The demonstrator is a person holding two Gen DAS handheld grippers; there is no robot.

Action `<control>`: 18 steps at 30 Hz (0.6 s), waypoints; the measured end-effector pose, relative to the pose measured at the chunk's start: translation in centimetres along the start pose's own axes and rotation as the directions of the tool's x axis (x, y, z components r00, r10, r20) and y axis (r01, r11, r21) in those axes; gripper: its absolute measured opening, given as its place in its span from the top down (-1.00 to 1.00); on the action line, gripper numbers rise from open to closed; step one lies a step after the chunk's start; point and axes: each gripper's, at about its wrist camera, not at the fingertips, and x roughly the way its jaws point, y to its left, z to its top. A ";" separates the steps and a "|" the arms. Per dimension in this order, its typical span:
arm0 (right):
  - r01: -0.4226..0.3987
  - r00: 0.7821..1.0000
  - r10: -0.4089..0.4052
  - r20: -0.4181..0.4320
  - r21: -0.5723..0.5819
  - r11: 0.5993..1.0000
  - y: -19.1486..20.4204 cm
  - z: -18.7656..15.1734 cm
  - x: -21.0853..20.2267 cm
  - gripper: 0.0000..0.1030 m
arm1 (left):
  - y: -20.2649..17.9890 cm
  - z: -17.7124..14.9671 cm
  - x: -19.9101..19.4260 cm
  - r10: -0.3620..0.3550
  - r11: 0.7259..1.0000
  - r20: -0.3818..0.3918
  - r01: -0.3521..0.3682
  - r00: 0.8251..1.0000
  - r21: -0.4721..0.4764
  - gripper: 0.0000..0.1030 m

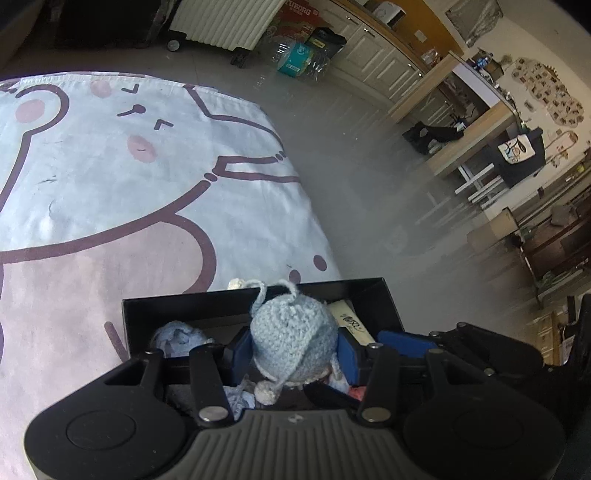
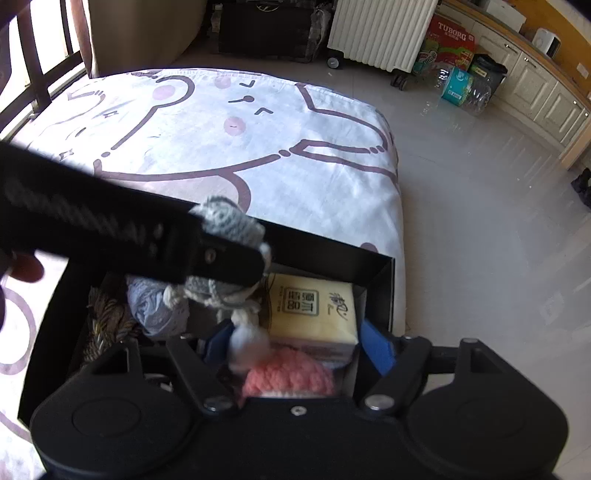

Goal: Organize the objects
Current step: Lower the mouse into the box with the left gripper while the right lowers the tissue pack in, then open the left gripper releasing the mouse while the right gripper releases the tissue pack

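Looking down the left wrist cam, the left gripper (image 1: 293, 354) is pinching a light blue crocheted hat (image 1: 291, 332) between its blue pads (image 1: 242, 350), holding it right over an open black box (image 1: 184, 306). You can see the hat's yarn ties curling up top and a little cream pompom (image 1: 265, 392) dangling underneath. The box sits on a white bed cover (image 1: 110, 177) printed with big cartoon faces in purple outline and pink cheeks, near the edge of the bed next to a grey tiled floor (image 1: 369, 203).

From the right wrist cam, the right gripper (image 2: 299, 343) has its jaws spread, nothing squeezed between them, hovering over the same box (image 2: 332, 254). Directly below it is a pink knitted piece (image 2: 291, 373) and a pale yellow tissue pack (image 2: 314, 310) lying inside the box. Also in there: a bundle of pale blue yarn (image 2: 151, 306) and some brownish yarn (image 2: 107, 325) toward the left side. The left tool's black arm crosses this view diagonally, with the blue-grey hat (image 2: 229, 218) showing above and below it.

Farther back there's a white radiator on wheels (image 2: 376, 33) and a Tuborg carton (image 2: 452, 40).
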 end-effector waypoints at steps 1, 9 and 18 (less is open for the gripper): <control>-0.009 1.000 0.009 0.001 0.009 1.000 -0.1 -0.1 -0.2 -0.47 | -0.1 -0.1 0.1 0.007 1.000 -0.005 -0.007 1.000 0.010 0.04; -0.093 0.996 0.090 0.028 0.116 0.989 -1.6 -0.9 -2.9 -0.46 | -0.3 0.2 -0.8 -0.058 0.998 -0.026 0.057 0.998 -0.037 -0.41; -0.164 0.984 0.129 0.125 0.335 0.928 -4.4 -0.4 -4.2 0.05 | 1.6 1.2 -2.7 -0.003 0.992 0.015 0.005 1.000 -0.125 -0.09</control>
